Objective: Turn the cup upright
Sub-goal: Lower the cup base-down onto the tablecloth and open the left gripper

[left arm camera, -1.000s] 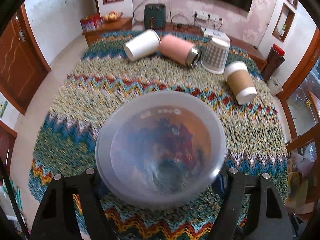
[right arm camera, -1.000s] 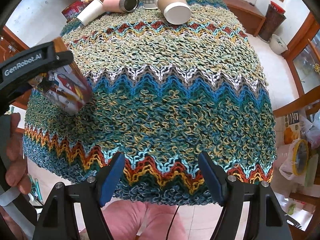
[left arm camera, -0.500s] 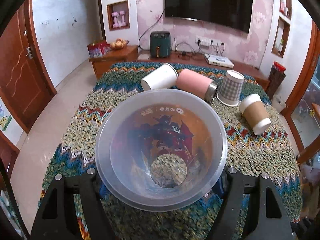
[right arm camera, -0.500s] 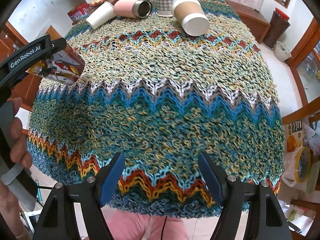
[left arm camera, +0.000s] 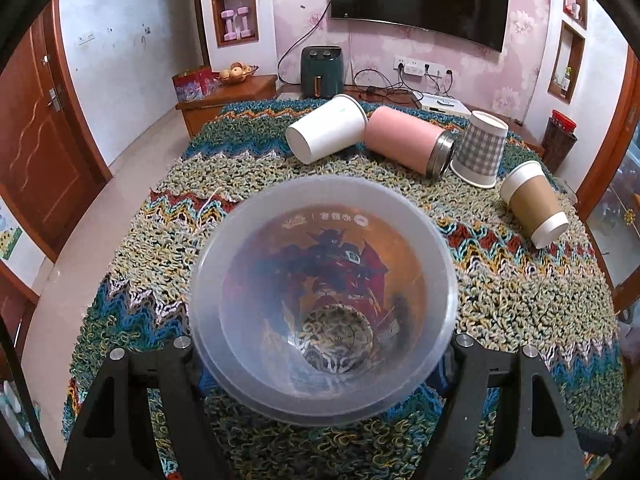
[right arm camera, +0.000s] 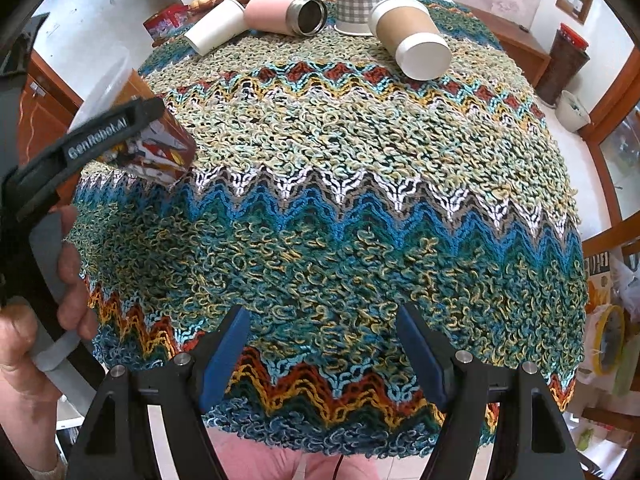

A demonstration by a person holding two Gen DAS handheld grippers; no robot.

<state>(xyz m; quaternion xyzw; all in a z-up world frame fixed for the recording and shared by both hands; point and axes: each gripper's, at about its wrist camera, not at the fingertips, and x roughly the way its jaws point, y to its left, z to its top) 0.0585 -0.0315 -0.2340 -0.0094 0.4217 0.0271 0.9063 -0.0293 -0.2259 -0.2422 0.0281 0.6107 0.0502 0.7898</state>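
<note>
My left gripper (left arm camera: pixel 322 354) is shut on a clear plastic cup (left arm camera: pixel 324 292) with an orange and red print. The cup's mouth faces the camera and its base points at the knitted tablecloth (left arm camera: pixel 520 300). In the right wrist view the same cup (right arm camera: pixel 156 152) is tilted at the left, its base at or just above the cloth, with the left gripper's finger across it. My right gripper (right arm camera: pixel 322 354) is open and empty over the table's near edge.
At the far end lie a white paper cup (left arm camera: pixel 326 128), a pink steel tumbler (left arm camera: pixel 408 140) and a brown sleeved cup (left arm camera: pixel 534 208) on their sides. A checked cup (left arm camera: pixel 480 148) stands upside down. A sideboard with a green air fryer (left arm camera: pixel 322 72) is behind.
The left gripper has tilted the clear cup from mouth-forward toward base-down and lowered it toward the cloth. The right gripper has drifted only slightly.
</note>
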